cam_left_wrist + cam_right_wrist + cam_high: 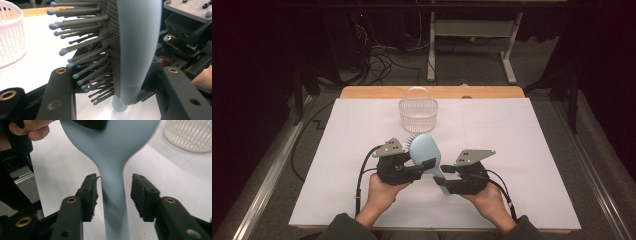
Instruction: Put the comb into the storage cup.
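Observation:
A light blue hairbrush is held off the white table between both grippers, its dark bristles facing left. My left gripper is shut on the brush head, one jaw on the bristle side and one on the smooth back. My right gripper stands open around the handle. In the right gripper view a gap shows between each pad and the handle, narrower on the left. The person's left hand shows at the top left of that view.
A white slotted plastic basket with a hoop handle stands at the back middle of the white sheet, just beyond the brush. A wooden table edge runs behind it. Cables trail from both grippers toward the person.

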The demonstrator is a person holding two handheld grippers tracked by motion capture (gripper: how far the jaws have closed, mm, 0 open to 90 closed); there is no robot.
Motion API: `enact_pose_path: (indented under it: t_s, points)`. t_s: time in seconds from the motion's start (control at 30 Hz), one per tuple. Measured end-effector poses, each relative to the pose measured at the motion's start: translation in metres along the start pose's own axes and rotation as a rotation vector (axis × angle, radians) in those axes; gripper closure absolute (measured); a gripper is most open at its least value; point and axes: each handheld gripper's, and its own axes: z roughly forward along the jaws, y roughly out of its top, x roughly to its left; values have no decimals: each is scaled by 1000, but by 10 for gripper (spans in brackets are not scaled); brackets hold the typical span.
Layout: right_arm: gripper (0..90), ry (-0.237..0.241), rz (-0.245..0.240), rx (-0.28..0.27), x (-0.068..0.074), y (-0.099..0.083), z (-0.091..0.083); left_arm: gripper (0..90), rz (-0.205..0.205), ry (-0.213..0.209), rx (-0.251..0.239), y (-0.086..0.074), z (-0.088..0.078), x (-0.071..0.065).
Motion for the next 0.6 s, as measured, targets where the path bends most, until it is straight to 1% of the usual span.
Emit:
enact_pose_path:
  t_s: [0.17,0.27,0.3,0.4,0.43,0.47,0.5,0.6]
  points:
    - [482,1,22,-22,-5,-6,-6,499,13,11,5,2,1,0]
    - [453,-11,25,-58,-10,-11,-12,499,14,17,6,4,2,0]
    - [453,-11,25,-58,-10,-11,-12,499,15,18,9,4,2,0]
    - [427,-17,38,-83,-14,-15,-16,498,19,21,10,6,2,0]
    - [419,-24,50,-96,-17,-18,-19,498,21,22,11,6,2,0]
    - [419,-24,50,-96,-17,-18,-19,498,23,23,11,7,2,-1]
    - [407,-26,62,-105,-21,-21,-22,498,24,23,10,8,1,-1]
    - [390,-37,60,-110,-23,-24,-26,499,27,27,8,10,1,-1]
